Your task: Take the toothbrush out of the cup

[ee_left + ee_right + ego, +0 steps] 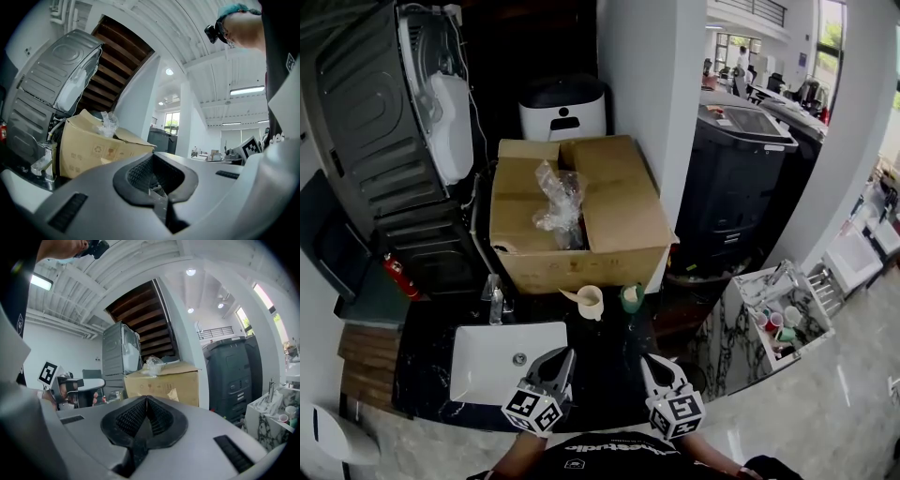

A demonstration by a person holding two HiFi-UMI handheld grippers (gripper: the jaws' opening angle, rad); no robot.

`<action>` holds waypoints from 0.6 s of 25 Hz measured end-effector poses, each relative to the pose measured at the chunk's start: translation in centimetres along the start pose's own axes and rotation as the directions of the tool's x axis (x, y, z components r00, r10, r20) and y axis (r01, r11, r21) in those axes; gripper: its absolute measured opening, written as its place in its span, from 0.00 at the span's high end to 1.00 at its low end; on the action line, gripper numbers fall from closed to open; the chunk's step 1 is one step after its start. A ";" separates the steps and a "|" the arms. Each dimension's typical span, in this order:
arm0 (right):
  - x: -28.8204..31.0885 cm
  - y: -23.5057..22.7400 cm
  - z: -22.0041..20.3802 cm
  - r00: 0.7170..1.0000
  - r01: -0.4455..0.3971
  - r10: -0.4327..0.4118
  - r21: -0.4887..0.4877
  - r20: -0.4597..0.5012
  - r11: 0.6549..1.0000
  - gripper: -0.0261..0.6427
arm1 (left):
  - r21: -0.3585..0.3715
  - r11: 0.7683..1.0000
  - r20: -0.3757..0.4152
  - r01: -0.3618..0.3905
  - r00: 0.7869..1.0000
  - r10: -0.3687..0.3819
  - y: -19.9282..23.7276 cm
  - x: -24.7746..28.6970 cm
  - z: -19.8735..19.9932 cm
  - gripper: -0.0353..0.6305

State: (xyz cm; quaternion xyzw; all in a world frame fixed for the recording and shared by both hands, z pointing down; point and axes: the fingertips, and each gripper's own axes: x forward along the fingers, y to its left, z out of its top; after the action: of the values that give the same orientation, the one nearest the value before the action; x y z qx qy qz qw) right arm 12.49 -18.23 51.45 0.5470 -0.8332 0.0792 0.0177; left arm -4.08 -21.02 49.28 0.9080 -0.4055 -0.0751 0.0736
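Presently: Both Tongs Clenched and Empty, Toothbrush Not Yet Drawn

Finding 1. The left tongs [562, 362] and right tongs [650, 364] are held low at the near edge of the dark counter [605, 352], side by side and pointing roughly level toward twelve o'clock. Each gripper view shows its ribbed pads pressed together with nothing between them. Judgement: this is a carrying posture for an approach, not a grasp.

Finding 2. The toothbrush [570, 296] stands in a beige cup [592, 303] at the far side of the counter, at twelve o'clock from the gap between the two tongs and well apart from both. Its pale handle leans out over the rim toward nine o'clock. Judgement: that lean leaves a free length for one pair of tongs to pinch, while the other could steady the cup.

Finding 3. A green cup [631, 298] sits just beside the beige cup at its three o'clock. A white sink [478, 361] with its faucet [495, 300] lies at ten o'clock from the left tongs. A cardboard box [614, 220], with crumpled clear plastic in it, stands close behind the cups.

Finding 4. Risk, as judged: the box crowds the far side, so the draw would want to go upward and toward the person. The tongs must part before closing on the handle.
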 end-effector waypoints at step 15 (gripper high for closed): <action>1.8 1.8 0.3 1.000 -0.002 0.002 -0.023 0.006 1.000 0.90 | -0.009 1.000 0.001 0.015 1.000 -0.015 2.0 -0.1 -0.2 0.93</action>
State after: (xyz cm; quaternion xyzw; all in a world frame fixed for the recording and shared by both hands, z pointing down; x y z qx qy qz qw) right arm 10.12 -19.24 51.12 0.5462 -0.8346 0.0679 0.0213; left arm -5.52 -22.28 49.89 0.9108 -0.3981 -0.0778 0.0772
